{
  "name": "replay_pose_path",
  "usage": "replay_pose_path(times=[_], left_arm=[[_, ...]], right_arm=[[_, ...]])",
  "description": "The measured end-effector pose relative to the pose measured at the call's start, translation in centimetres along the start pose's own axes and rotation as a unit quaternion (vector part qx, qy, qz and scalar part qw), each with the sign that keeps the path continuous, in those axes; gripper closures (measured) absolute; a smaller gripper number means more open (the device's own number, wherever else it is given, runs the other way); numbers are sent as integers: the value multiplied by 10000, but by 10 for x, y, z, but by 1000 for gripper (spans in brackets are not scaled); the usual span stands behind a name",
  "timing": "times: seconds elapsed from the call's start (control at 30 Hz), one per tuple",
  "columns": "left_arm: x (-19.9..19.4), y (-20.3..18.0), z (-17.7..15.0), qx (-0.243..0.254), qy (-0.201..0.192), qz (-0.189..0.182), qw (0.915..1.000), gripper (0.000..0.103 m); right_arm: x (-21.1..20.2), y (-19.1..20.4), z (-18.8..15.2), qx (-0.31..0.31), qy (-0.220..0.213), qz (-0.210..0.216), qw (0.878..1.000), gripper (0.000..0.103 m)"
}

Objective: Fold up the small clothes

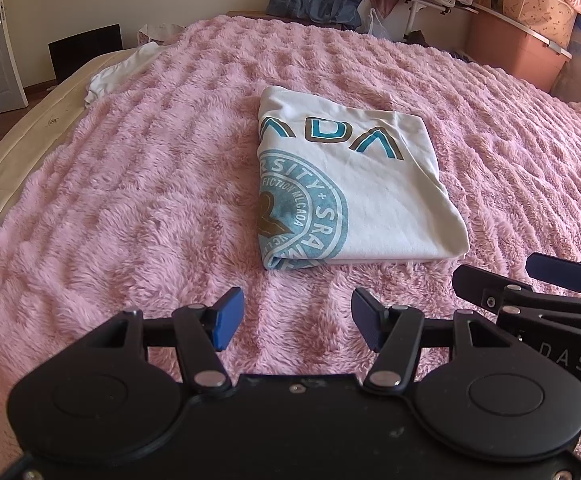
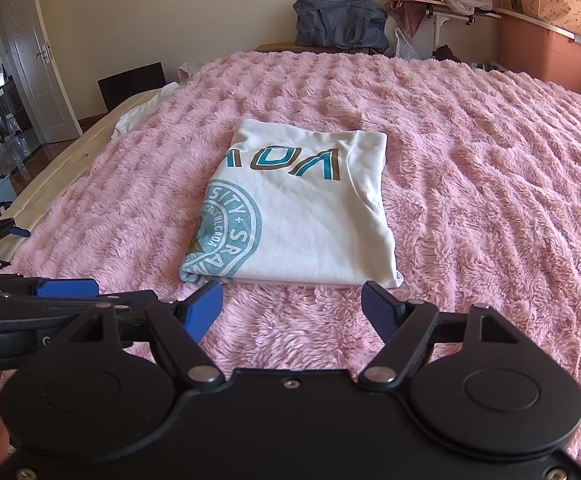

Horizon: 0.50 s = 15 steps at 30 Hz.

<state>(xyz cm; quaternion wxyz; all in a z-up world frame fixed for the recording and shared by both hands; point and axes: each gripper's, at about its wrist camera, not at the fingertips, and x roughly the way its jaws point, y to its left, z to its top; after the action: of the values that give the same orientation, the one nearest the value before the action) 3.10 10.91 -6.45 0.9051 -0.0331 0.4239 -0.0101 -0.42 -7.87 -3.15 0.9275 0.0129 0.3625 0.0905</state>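
Flat, folded shirt (image 1: 354, 184), printed lettering at far end

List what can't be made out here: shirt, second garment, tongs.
- Folded T-shirt: both views; the fold hides the start of the big lettering, half the round print, sleeves and underside.
- White garment at the blanket's far left edge: left wrist view; crumpled and small, type unclear.
- Left tongs and right tongs: both open and empty; each pair's own black body hides the bed below it.
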Motion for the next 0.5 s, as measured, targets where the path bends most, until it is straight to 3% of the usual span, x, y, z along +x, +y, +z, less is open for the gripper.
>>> replay_pose_path(times=[0.5], left_arm=[[-1, -2, 0, 70, -209, -73, 9997, 40]], right_arm=[[1, -1, 1, 23, -2, -30, 10000, 26]])
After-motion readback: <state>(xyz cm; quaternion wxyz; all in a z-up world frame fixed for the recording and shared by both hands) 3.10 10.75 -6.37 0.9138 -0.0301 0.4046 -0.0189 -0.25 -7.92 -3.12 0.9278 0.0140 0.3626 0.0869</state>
